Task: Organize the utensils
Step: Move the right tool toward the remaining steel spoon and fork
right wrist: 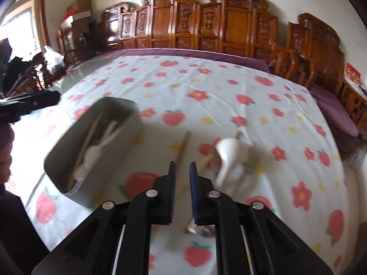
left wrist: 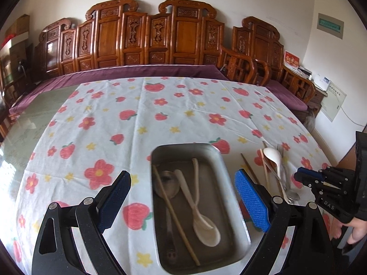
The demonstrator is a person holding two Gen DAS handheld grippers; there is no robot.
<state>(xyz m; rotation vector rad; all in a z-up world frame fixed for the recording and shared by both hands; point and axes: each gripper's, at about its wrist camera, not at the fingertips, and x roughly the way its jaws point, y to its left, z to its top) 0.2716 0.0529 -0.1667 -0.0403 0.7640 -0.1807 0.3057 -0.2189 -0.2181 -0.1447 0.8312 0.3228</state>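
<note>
A table is wearing a white tablecloth (left wrist: 160, 123) printed with red flowers and strawberries, its bare glass top (left wrist: 34, 119) showing at the left. A metal tray (left wrist: 226, 176) is sitting on the cloth, and just to its right loose utensils are lying in a cluster — a chopstick (left wrist: 250, 168), a white spoon (left wrist: 274, 158), a fork (left wrist: 280, 150)

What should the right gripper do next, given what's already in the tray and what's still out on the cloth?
Probably open the right gripper wider and bring it down on the lone chopstick just ahead of it. Its jaws are only slightly apart with nothing between them. The metal tray already holds spoons and one chopstick, while a white spoon and fork still lie on the tablecloth.
</note>
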